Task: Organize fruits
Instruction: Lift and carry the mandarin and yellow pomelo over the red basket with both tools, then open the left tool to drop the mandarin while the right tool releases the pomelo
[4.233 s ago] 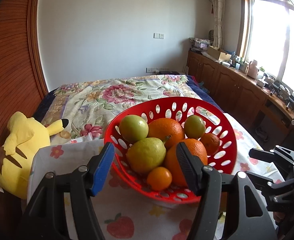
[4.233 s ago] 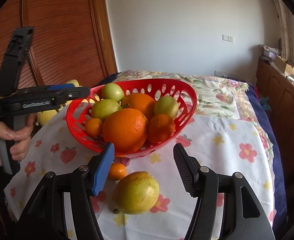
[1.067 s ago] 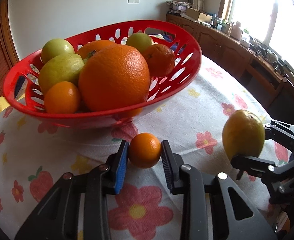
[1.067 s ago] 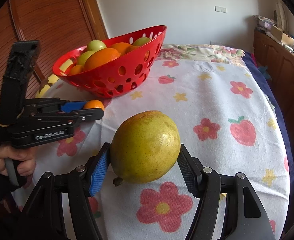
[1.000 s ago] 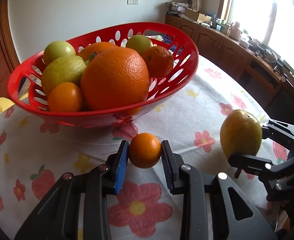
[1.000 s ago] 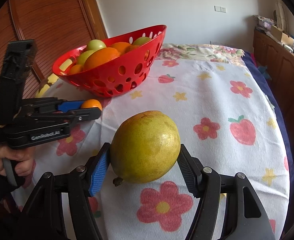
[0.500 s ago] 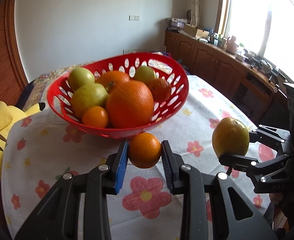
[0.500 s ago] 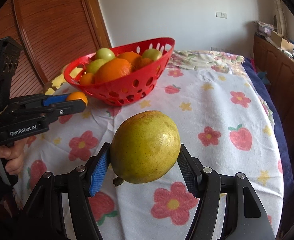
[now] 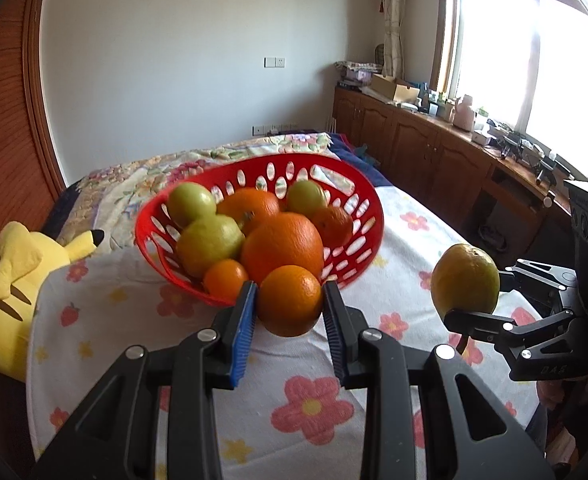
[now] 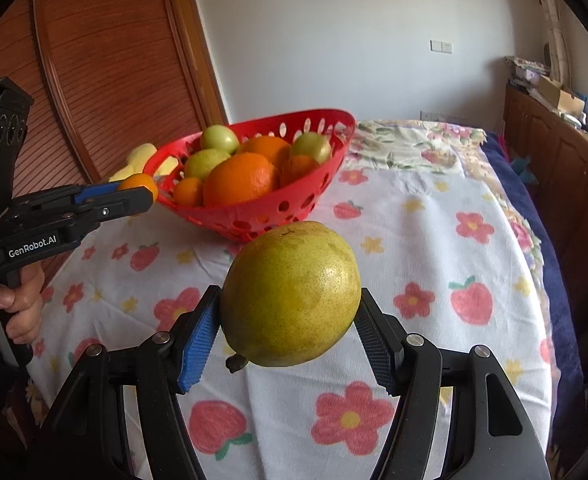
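My left gripper is shut on a small orange and holds it in the air just in front of the red basket. The basket holds several oranges and green fruits. My right gripper is shut on a yellow-green pear, lifted above the flowered tablecloth. The pear also shows at the right in the left wrist view. The left gripper with the small orange shows at the left in the right wrist view, beside the basket.
A yellow plush toy lies at the table's left edge. A wooden sliding door stands behind the basket. Wooden cabinets run along the right wall under the window.
Both grippers have risen with their fruit. The left gripper has carried the small orange up toward the basket's front rim. The pear stays gripped and higher above the cloth.
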